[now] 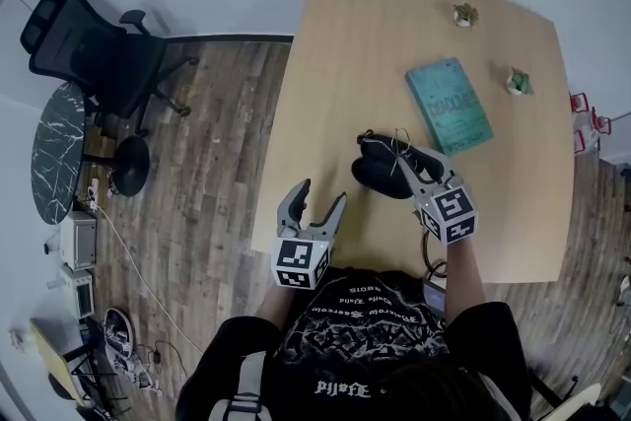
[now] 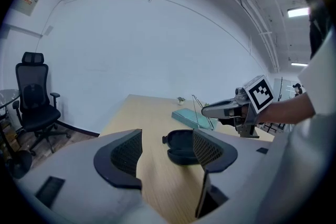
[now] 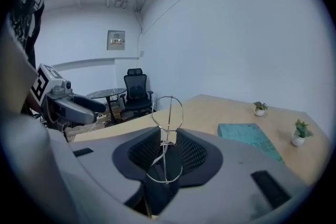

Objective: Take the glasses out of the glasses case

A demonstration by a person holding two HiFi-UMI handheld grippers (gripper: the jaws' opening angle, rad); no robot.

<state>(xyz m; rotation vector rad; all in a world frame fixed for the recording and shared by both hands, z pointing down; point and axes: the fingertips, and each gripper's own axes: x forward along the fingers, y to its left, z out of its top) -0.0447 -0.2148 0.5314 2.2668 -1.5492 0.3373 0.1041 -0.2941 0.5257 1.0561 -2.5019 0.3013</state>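
The right claw [image 3: 167,152] is closed on the glasses [image 3: 168,113]. Its two black ribbed pads pinch the thin wire frame near the bridge, so one lens ring stands above the pads and the other hangs below them. From the left claw's side, the right claw [image 2: 210,110] hangs in the air with the glasses [image 2: 197,107] at its tip. They are above and just past the far side of the glasses case [image 2: 181,147], and as far as I can see they are clear of it.

The case [image 1: 378,175] is black and lies open on the table [image 1: 345,44], directly under the right claw [image 1: 386,149]. It is ahead of the left claw [image 1: 322,194] and off to that claw's right.

The left claw [image 2: 167,152] is open, with its pads well apart and nothing between them. It hovers over the near edge of the table, pointing slightly downward toward the case without touching it.

Beyond the right claw, further across the table, a teal book [image 1: 450,104] lies flat. Two small potted plants [image 1: 464,14] [image 1: 519,82] stand past it toward the far edge. Off the table, well to the left of the left claw, a black office chair [image 1: 94,54] stands on the wooden floor beside a round dark marble-topped table [image 1: 54,153].
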